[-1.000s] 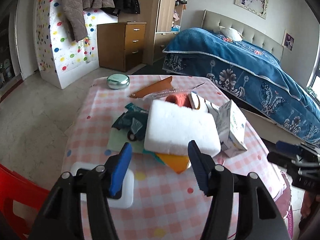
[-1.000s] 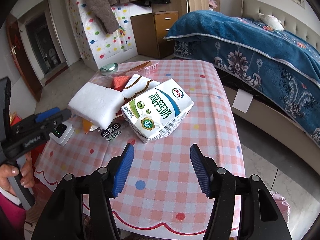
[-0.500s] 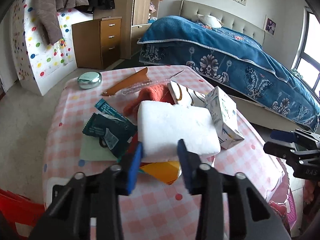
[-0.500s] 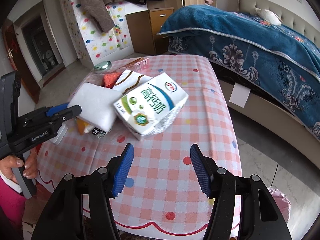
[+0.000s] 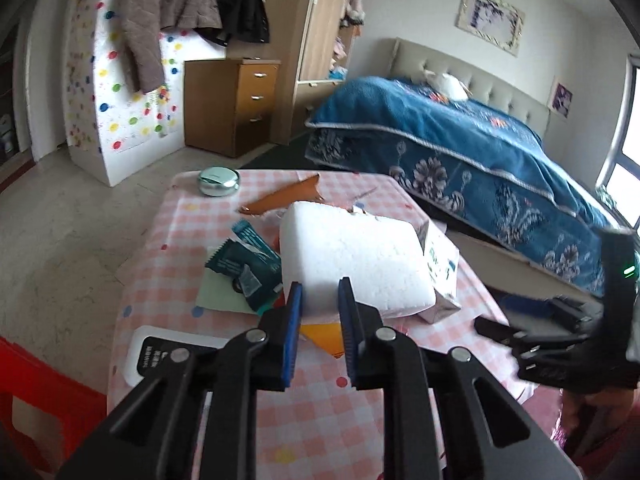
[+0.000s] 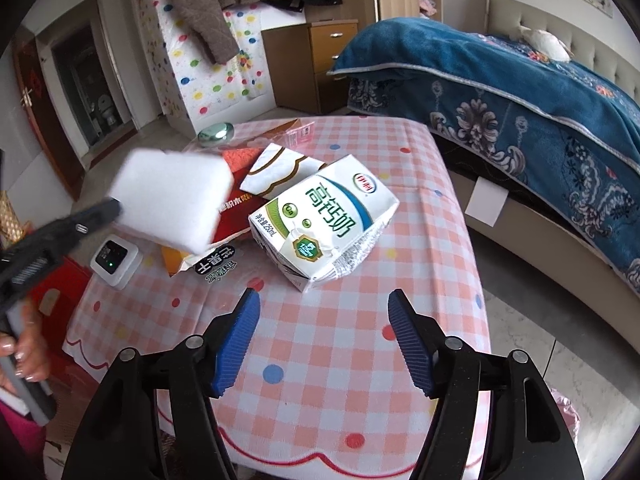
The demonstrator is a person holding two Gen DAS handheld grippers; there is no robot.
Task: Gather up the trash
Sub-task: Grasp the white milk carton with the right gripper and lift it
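Bedroom light falls on a small desk (image 6: 400, 320) in a pink checked cloth, a blue-covered bed (image 6: 520, 92) just behind it and coats hanging on the far wall. Litter is heaped in the middle of the cloth. The left tool (image 5: 319, 304) has just been closing, and its blue pads now pinch the near edge of a white foam block (image 5: 352, 256); in the right view that block looks tipped up clear of the pile, though motion blur softens its outline. Below and left of it lie dark green wrappers (image 5: 244, 264), with an orange scrap (image 5: 328, 336) under its near edge. The right tool (image 6: 324, 336) has just been opening; its jaws stand wide with nothing between them, and a milk carton (image 6: 324, 224) lies just ahead of its tips.

So the first pickup seems under way. I would guess the foam next needs carrying to wherever the rubbish goes, but no bin shows in either view. The carton looks the natural target for the right tool, which would need to reach forward and straddle it.
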